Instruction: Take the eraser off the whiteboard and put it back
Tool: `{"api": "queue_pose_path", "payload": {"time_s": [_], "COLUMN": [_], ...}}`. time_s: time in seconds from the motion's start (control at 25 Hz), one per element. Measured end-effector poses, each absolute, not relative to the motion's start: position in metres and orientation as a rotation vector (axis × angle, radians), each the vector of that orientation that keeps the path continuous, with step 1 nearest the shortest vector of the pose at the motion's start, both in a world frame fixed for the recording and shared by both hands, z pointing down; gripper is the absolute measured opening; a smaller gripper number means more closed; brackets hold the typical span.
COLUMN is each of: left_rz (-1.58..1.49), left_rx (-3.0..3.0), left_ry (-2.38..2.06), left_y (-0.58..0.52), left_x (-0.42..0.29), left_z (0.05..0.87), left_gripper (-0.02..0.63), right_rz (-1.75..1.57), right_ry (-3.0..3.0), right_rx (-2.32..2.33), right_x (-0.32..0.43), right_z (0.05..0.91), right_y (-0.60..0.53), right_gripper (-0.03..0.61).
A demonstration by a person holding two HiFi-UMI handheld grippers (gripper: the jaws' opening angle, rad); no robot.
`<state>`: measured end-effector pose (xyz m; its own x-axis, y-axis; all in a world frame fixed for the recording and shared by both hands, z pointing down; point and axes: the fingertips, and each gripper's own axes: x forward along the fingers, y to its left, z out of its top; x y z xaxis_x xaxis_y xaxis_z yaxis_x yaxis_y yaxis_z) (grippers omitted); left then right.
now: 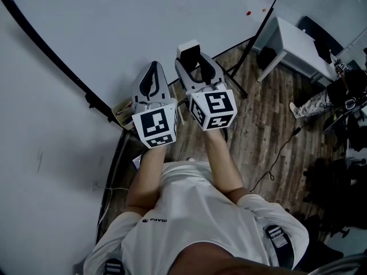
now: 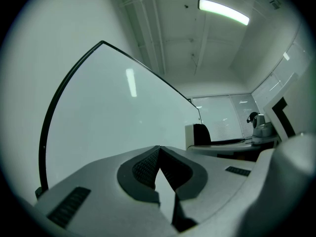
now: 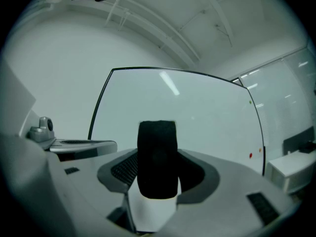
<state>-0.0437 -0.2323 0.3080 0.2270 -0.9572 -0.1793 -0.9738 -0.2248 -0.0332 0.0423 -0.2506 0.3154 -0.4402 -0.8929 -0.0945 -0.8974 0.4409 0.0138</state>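
Eraser [image 3: 157, 157] gripped in right claw [image 3: 158, 174], whiteboard [image 3: 197, 112] ahead

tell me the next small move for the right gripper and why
Probably ease the right gripper forward until the eraser meets the whiteboard, and only then open. Its jaws are clamped on the eraser, which looks to be held just off the board straight ahead. The left gripper is shut and empty, so it seems to have no part in this.
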Motion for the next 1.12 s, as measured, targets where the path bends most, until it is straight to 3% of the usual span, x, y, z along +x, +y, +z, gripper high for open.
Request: {"api": "queue_pose_path", "payload": {"time_s": [1.12], "left_rz": [0.179], "left_rx": [-2.346], "left_ry": [1.867], "left_y": [-0.233], "left_x": [-0.056], "left_z": [0.306], "left_gripper": [0.003], "right_rz": [0.073], "right_ry": [2.612], "right_rx": [-1.59], "right_x": [0.028], "right_z": [0.314], "right_y": [-0.253], "right_gripper": [0.235]}}
